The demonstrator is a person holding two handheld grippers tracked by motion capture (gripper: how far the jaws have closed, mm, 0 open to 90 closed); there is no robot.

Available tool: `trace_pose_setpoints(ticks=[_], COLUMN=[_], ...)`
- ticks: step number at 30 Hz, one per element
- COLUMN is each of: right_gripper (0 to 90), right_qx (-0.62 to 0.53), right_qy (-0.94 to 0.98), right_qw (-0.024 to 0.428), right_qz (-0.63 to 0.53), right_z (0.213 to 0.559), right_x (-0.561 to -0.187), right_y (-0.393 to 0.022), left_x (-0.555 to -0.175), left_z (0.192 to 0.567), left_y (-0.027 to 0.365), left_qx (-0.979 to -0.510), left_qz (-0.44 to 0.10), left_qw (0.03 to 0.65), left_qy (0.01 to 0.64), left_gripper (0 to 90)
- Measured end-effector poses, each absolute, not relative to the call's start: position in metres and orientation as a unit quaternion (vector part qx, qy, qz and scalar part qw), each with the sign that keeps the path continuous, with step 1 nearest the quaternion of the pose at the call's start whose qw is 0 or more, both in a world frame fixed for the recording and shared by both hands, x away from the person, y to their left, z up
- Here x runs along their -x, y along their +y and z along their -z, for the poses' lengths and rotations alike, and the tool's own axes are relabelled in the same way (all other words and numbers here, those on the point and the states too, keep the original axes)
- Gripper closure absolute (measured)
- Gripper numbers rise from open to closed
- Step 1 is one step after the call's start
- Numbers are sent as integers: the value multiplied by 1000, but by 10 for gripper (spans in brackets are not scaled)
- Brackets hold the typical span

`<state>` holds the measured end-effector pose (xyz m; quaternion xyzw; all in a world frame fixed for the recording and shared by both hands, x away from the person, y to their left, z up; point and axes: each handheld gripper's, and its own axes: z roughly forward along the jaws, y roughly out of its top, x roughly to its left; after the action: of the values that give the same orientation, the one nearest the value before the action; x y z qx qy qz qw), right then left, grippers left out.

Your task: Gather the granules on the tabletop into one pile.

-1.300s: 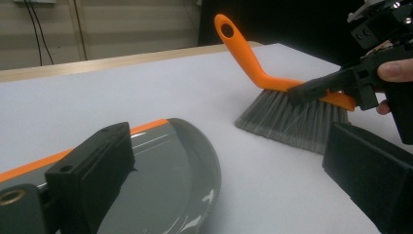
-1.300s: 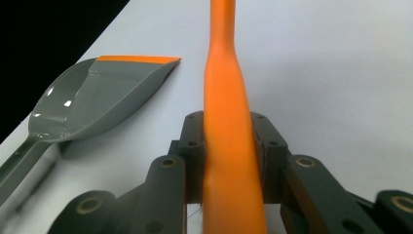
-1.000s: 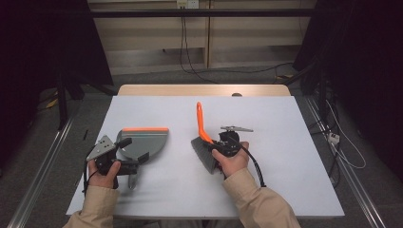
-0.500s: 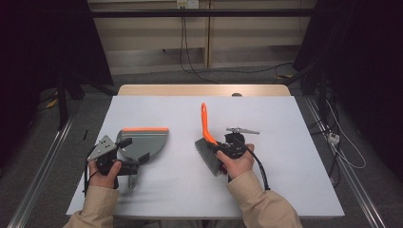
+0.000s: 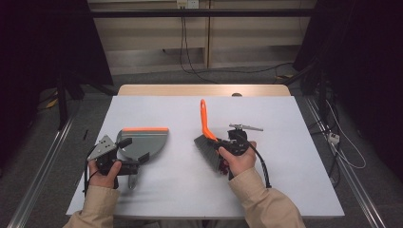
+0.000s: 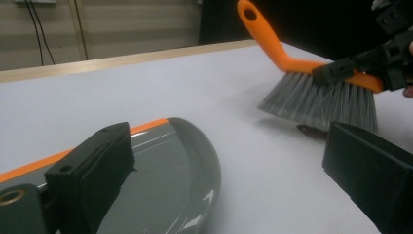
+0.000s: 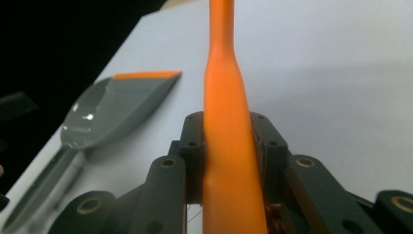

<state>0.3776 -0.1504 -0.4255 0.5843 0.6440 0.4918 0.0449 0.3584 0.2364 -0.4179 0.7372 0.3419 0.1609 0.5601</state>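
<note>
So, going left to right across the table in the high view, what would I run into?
Left hand-held gripper → grey dustpan with its orange edge → bare stretch of white table → brush with orange handle → right hand-held gripper, clamped on that brush.

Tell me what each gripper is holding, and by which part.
The right gripper clamps the hand brush by its orange back, above the bristles. The left gripper has its jaws open over the grey dustpan, holding nothing.
</note>
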Motion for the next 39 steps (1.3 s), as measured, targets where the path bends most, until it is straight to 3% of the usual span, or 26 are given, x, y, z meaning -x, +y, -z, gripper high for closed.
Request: trace_pose_setpoints(ticks=[6, 19, 32, 39], right_gripper=[713, 712, 713, 712], right_qx=[-576, -571, -562, -559], right_qy=[634, 645, 668, 648], right_qw=[65, 78, 77, 67], right_qz=[-511, -502, -481, -513], right_z=[411, 435, 440, 421], right_x=[-399, -448, -438, -431], right_y=[-153, -126, -129, -136], left_x=[-359, -361, -360, -360], left_z=[418, 419, 419, 419], left_y=[237, 239, 238, 239], left_qx=[-738, -736, -737, -737], left_qz=[-162, -160, -160, -161], left_qw=[560, 559, 559, 559], left_qy=[341, 346, 344, 345], left_gripper=[43, 43, 43, 43])
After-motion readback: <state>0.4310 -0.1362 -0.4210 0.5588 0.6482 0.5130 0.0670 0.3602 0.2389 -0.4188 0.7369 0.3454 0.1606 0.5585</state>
